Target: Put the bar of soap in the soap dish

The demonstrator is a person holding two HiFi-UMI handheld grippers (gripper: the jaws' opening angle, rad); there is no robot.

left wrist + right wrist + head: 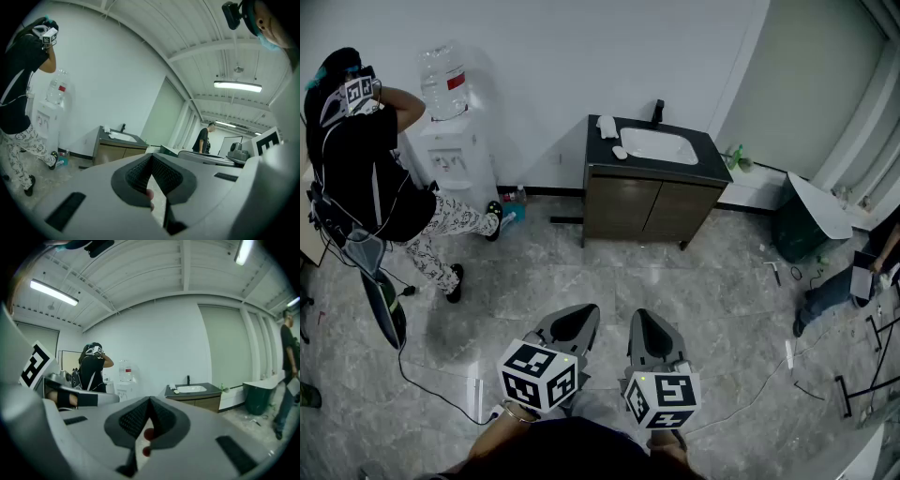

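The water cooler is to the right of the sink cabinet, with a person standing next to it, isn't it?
No. The head view shows the water cooler to the left of the sink cabinet, not the right. A person does stand next to it.

Floor (pixel 609 272) up to the sink bench (pixel 647 202): bare tile, straight lane open. Left flank: person (pixel 366 178) standing at the water dispenser (pixel 455 155), one leg out over the tiles. Right flank: green bin (pixel 792 232) with a white board leaning on it, well apart from the bench. Bench top: faucet (pixel 658 111) stands behind the basin (pixel 658 145); bar of soap (pixel 620 153) and a white item occupy the narrow strip left of the basin
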